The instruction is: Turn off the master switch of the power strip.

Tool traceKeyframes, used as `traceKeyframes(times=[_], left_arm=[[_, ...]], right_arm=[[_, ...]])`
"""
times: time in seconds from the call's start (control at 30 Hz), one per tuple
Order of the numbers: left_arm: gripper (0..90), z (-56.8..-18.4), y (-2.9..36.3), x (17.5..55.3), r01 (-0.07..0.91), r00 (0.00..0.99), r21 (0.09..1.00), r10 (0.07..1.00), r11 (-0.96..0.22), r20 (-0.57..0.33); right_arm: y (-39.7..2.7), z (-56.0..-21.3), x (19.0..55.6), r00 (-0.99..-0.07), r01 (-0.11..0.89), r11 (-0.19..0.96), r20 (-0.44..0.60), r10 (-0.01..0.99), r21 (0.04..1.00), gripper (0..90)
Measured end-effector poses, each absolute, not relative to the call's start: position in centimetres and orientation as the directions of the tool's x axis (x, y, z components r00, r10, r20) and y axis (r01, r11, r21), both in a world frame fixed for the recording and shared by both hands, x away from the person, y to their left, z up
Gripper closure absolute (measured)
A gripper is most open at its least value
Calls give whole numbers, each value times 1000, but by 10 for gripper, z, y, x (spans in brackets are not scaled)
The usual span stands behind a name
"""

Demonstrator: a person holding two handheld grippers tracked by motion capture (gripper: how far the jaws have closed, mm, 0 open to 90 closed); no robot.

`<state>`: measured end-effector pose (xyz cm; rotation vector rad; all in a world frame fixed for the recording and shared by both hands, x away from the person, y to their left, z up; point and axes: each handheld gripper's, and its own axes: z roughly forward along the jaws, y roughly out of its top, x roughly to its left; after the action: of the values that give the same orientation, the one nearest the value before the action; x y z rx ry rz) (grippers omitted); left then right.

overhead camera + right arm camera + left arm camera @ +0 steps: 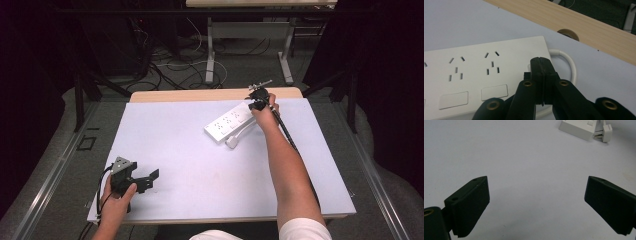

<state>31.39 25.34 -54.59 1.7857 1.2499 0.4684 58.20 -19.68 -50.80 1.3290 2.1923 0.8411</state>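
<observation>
Pale grey matting covers the desk [200,170], with a strip of bare wood along its far edge and cables strewn over the floor beyond. A white power strip [229,122] lies slantwise in the upper right of the high view, its plug [233,141] and a loop of white cord [570,62] resting just beside it.

The right hand-held gripper [259,100] hangs over the far end of the power strip. In the right gripper view its jaws are pressed tightly together with nothing between them, their tips poised above the end of the strip where the cord leaves it, close to a flat rocker switch [494,92]. This looks like a press on the strip rather than a grasp. To do it well, come straight down with the closed tips squarely on the chosen spot, and push gently, since the strip lies loose and could skid or tip on the smooth mat. Keep clear of the cord loop.

The left hand-held gripper [145,181] rests at the lower left of the high view, jaws spread wide and empty, well apart from the strip. It could steady the near end if the strip slides.
</observation>
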Motion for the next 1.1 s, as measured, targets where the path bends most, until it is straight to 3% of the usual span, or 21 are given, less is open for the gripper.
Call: traceKeyframes(times=[1.1], left_arm=[[59, -544, 255, 309, 568, 408, 819, 893, -86, -190]], right_arm=[[-199, -530, 590, -404, 654, 323, -46, 914, 684, 900]])
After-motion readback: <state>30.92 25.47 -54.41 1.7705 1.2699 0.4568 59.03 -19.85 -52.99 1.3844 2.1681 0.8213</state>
